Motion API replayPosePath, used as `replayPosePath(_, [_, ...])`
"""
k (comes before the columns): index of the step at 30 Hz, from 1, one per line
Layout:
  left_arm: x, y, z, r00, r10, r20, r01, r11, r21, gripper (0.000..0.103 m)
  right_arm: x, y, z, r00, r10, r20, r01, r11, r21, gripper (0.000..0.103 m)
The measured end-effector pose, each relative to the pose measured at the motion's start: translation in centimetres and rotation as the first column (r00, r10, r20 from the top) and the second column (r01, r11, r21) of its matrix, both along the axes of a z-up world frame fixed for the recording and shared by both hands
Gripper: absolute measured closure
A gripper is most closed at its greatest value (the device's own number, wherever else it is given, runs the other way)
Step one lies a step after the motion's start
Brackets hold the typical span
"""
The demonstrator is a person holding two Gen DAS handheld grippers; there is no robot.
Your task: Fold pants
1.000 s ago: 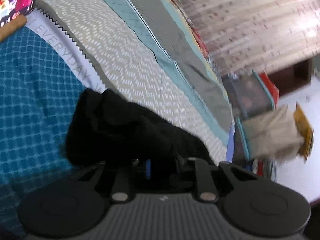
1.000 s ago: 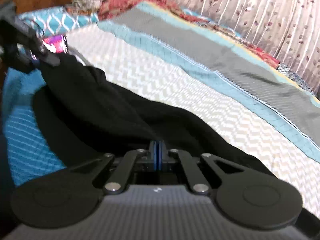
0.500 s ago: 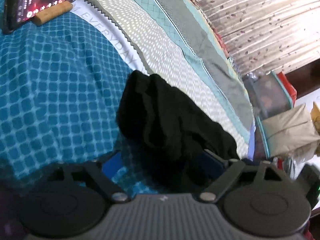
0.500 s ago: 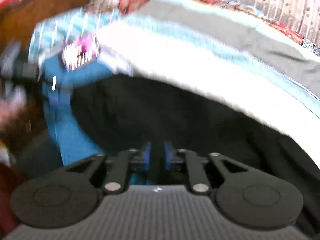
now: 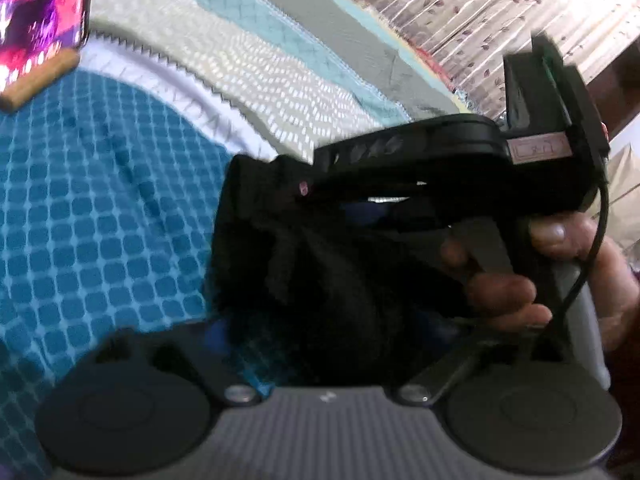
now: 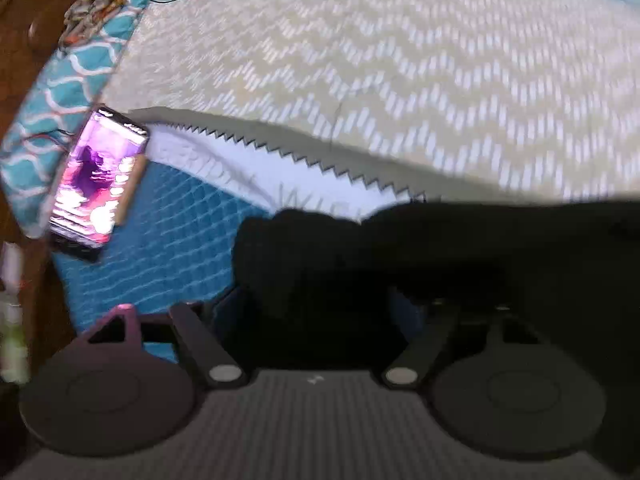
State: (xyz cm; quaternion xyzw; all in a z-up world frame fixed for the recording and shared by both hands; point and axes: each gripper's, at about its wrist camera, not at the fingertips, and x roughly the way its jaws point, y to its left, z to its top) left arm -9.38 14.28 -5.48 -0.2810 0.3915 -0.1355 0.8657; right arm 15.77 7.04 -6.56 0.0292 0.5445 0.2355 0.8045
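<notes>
Now, step in hand: a fold looks just laid; the black pants (image 5: 320,264) sit bunched on the blue checked cloth (image 5: 100,220), near the bed's near-left corner.
Left gripper (image 5: 320,332): jaws have just been closing, part spread, dark cloth between them; I cannot tell if the pads press.
Right gripper (image 6: 316,308): jaws have just been opening, spread, cloth between them, looks let go.
Right hand (image 5: 560,272): seen at right in the left view, over the pants.
Phone (image 6: 96,188): far left, apart from the pants.
Next move: probably 1 more fold; take 2 corners of the bundle evenly and lay them flat.
</notes>
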Motion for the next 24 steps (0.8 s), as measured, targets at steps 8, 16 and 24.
replayPosePath(8, [-0.5, 0.1, 2.8, 0.984, 0.054, 0.168, -0.072, 0.992, 0.106, 0.083, -3.2, -1.2, 5.2, 0.938, -0.031, 0.344, -0.036, 0.982, 0.187, 0.081])
replayPosePath(16, [0.5, 1.2, 0.5, 0.997, 0.077, 0.008, -0.077, 0.988, 0.133, 0.072, -3.1, -0.8, 1.3, 0.963, -0.025, 0.267, -0.008, 0.993, 0.121, 0.051])
replayPosePath(24, [-2.8, 5.9, 3.7, 0.991, 0.135, 0.02, -0.136, 0.991, 0.002, 0.058, -8.8, -14.9, 3.5, 0.924, -0.152, 0.351, 0.086, 0.976, 0.198, 0.051])
